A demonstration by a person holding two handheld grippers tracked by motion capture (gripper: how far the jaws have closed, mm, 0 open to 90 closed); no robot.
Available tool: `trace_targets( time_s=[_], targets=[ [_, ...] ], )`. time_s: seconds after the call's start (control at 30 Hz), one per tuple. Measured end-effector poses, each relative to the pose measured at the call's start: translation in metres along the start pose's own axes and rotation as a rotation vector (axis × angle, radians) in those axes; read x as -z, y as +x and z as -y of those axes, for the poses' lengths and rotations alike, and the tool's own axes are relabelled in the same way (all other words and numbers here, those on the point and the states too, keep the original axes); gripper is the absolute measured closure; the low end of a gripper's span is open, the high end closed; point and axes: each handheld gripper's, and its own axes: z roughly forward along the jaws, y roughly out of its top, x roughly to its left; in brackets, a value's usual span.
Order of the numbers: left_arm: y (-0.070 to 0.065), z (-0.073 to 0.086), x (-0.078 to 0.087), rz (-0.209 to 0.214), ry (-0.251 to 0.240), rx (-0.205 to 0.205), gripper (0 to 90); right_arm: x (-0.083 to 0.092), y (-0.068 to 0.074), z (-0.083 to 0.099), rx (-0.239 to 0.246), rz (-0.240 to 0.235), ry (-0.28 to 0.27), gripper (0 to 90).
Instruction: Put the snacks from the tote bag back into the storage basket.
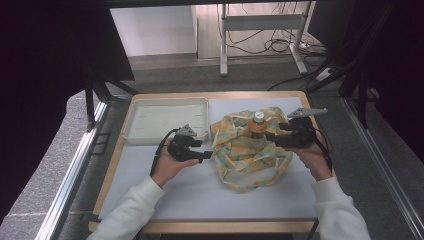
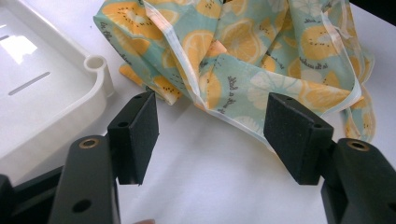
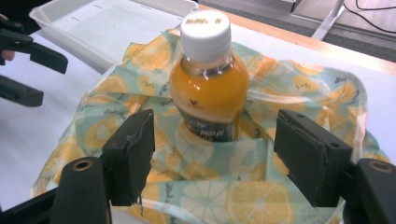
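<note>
We've got both grippers released, R gripper (image 3: 212, 158) closest, bottle (image 3: 208, 88) upright dead ahead in the bag (image 3: 261, 186), L gripper (image 2: 212, 140) off its edge.

The table (image 1: 200, 195) has a pale wooden rim and a white sheet covering its top. A shallow white tray (image 1: 165, 119) (empty, with a raised rim) lies on the sheet at the far left. Just to the right of the tray, with one edge close beside its near corner, lies a crumpled cloth bag (image 1: 247, 155) printed with orange slices on pale green.
</note>
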Motion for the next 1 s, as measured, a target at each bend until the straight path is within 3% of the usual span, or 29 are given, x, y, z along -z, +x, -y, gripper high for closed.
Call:
trace_targets(
  time_s=[0.5,1.0],
  targets=[
    [0.002,0.000,-0.001,0.010,0.006,0.004,34.1,-0.021,0.001,-0.038,0.020,0.025,0.070,25.1],
    [0.002,0.001,-0.001,0.010,0.012,-0.004,33.6,-0.059,0.008,-0.052,0.042,0.028,0.197,20.3]
  ],
)
